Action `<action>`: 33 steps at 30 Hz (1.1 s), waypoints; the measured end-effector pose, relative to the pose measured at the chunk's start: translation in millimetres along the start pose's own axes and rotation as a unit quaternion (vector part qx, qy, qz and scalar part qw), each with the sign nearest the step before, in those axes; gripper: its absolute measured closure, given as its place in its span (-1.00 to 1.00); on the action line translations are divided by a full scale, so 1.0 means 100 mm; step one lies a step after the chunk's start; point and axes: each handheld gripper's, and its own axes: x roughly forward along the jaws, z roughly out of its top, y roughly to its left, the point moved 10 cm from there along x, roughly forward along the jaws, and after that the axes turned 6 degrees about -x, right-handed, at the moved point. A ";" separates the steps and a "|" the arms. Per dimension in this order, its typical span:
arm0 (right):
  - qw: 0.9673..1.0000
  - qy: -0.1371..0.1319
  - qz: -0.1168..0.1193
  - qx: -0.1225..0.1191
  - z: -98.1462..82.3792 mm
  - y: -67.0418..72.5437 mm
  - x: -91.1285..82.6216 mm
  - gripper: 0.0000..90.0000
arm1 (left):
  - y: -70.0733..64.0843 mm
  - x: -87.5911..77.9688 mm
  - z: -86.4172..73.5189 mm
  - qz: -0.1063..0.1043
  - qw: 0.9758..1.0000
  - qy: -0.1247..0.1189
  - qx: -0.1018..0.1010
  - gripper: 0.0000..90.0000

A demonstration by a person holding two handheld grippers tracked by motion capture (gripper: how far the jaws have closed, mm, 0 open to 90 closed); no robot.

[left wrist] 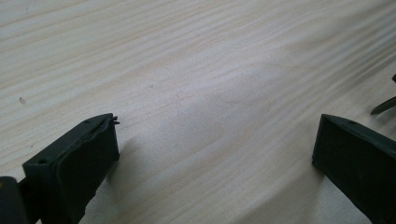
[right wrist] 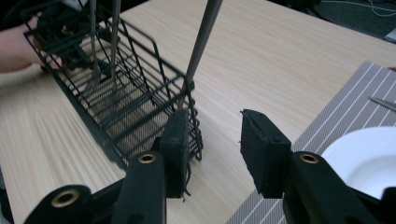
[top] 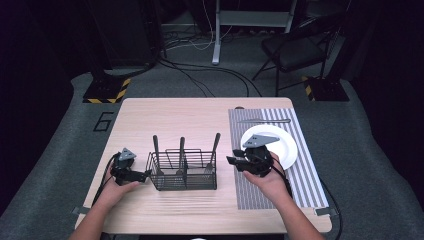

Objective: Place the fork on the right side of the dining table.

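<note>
A black wire basket [top: 184, 172] stands mid-table with three dark-handled utensils upright in it, the rightmost [top: 215, 145] leaning. My left gripper [top: 145, 175] sits at the basket's left end, low over the wood. In the left gripper view its jaws [left wrist: 217, 126] are spread wide with bare wood between them. My right gripper [top: 231, 161] is just right of the basket, over the left edge of the striped placemat [top: 270, 195]. In the right gripper view the right gripper [right wrist: 215, 121] is open and empty. One jaw is beside the basket's [right wrist: 121, 98] near corner, under a utensil handle [right wrist: 201, 42].
A white plate [top: 282, 145] lies on the placemat, right of my right gripper. A slim metal utensil [top: 263, 120] lies across the mat's far end. Bare wood stretches behind and in front of the basket. A folding chair [top: 295, 50] and cables are on the floor beyond.
</note>
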 end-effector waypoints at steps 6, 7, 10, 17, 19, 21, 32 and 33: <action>1.000 -0.012 0.003 0.000 0.22 -0.05 0.01 0.46 | 0.00 0.00 0.00 0.000 1.000 0.000 0.001 -1.00; 1.000 -0.013 0.004 0.001 0.25 -0.06 0.02 0.46 | 0.00 0.00 0.00 0.000 1.000 0.000 0.000 -1.00; 1.000 -0.014 0.008 0.001 0.32 -0.06 0.05 0.47 | 0.00 0.00 0.00 0.000 1.000 0.000 0.000 -1.00; 1.000 -0.018 0.018 0.005 0.44 -0.06 0.15 0.47 | 0.00 0.00 0.00 0.000 1.000 0.000 0.000 -1.00; 1.000 -0.017 0.018 0.004 0.46 -0.06 0.17 0.47 | 0.00 0.00 0.00 0.000 1.000 0.000 0.000 -1.00; 1.000 -0.016 0.019 0.006 0.49 -0.06 0.19 0.46 | 0.00 0.00 0.00 0.000 1.000 0.000 0.000 -1.00; 1.000 -0.019 0.020 -0.003 0.64 -0.04 0.27 0.52 | 0.00 0.00 0.00 0.000 1.000 0.000 0.000 -1.00; 1.000 -0.020 0.019 -0.003 0.66 -0.04 0.27 0.54 | 0.00 0.00 0.00 0.000 1.000 0.000 0.000 -1.00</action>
